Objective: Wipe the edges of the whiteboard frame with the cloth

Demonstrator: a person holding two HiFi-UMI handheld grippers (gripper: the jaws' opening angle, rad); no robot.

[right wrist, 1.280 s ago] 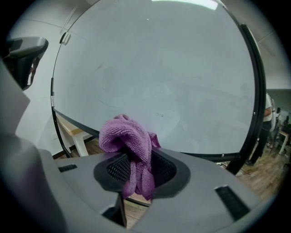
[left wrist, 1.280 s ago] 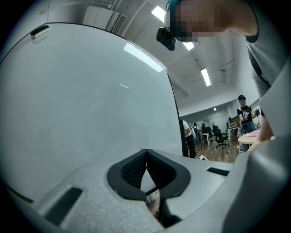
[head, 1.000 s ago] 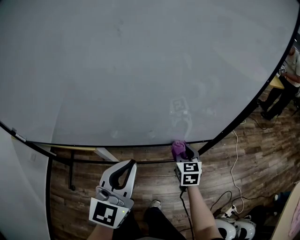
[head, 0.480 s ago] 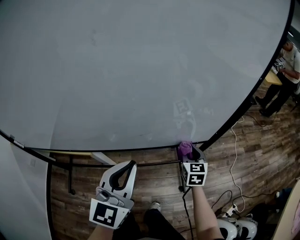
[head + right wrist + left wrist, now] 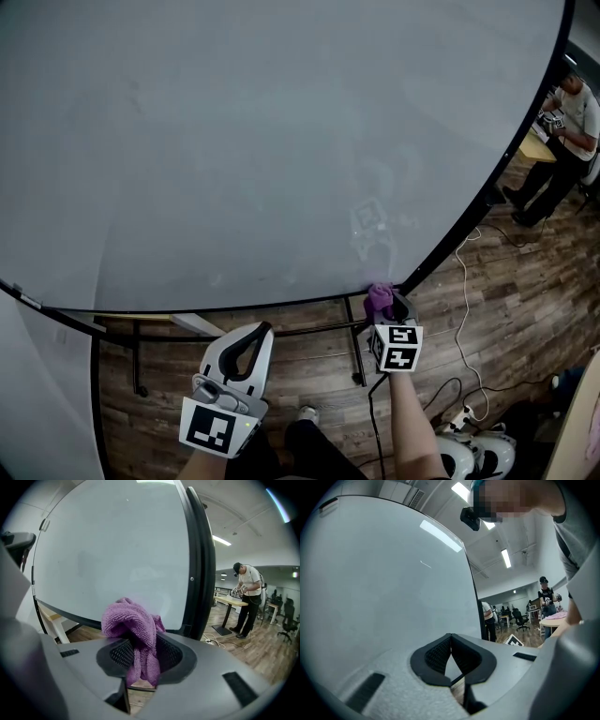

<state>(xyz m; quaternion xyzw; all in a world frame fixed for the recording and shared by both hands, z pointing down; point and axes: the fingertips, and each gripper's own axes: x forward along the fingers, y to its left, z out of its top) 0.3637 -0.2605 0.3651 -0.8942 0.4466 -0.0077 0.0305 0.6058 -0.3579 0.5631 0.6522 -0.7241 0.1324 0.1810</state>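
The right tongs [image 5: 140, 660] are clamped on a purple cloth [image 5: 132, 623] at the whiteboard frame [image 5: 202, 573] near its lower corner. The left tongs [image 5: 451, 658] are closed with nothing between them.

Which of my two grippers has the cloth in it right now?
The right gripper: a purple cloth is pinched between its fingers, by the bottom of the whiteboard frame. The left gripper is shut on nothing.

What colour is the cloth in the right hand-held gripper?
Purple; the cloth shows best in the right gripper view.
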